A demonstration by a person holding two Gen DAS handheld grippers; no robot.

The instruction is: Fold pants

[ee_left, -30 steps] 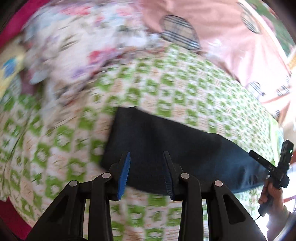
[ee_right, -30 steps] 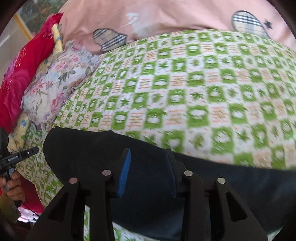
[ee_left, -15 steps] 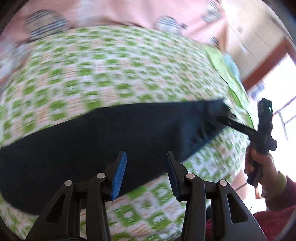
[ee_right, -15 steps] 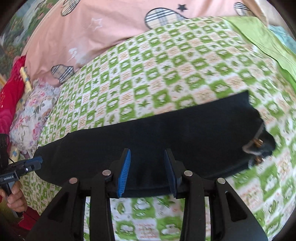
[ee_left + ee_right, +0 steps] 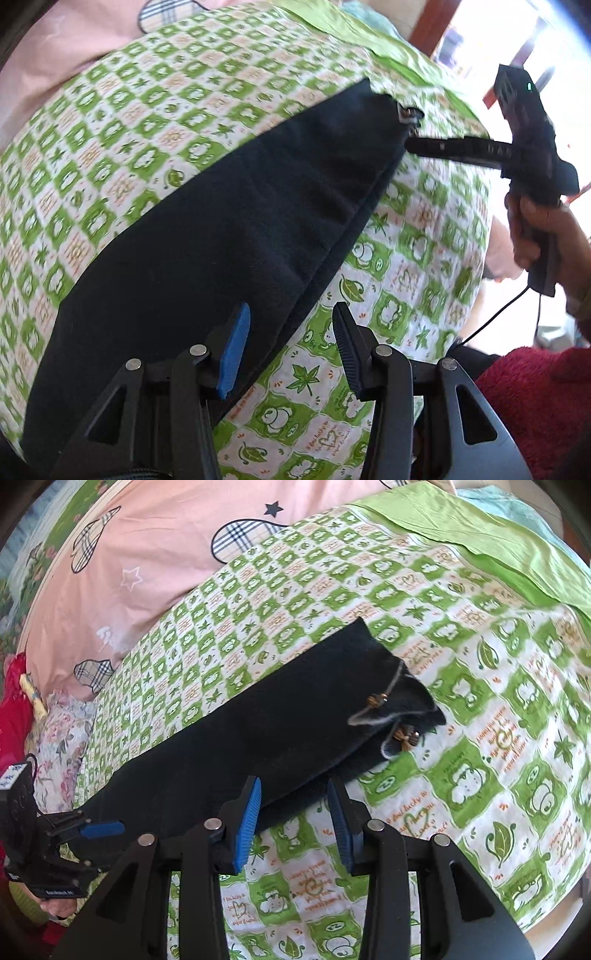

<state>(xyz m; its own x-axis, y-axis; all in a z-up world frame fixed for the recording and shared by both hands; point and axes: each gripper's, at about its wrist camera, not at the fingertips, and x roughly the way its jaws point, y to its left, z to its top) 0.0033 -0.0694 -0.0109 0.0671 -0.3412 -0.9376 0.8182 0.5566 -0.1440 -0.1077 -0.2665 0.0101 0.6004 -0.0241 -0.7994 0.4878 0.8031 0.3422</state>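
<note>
i can make out small orange script printed on the green checked bedsheet (image 5: 417, 823), maybe "i feel lucky"; too tiny to read surely

Bright daylight, fisheye-warped edges

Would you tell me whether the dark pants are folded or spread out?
Folded lengthwise: the pants lie as one narrow strip on the bedsheet, two stacked layers showing along the near edge.

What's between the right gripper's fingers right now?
Nothing gripped. In the right wrist view, the right gripper stands open over the green-and-white frog-print bedsheet, with the near edge of the dark navy folded pants just under its blue pad.
</note>
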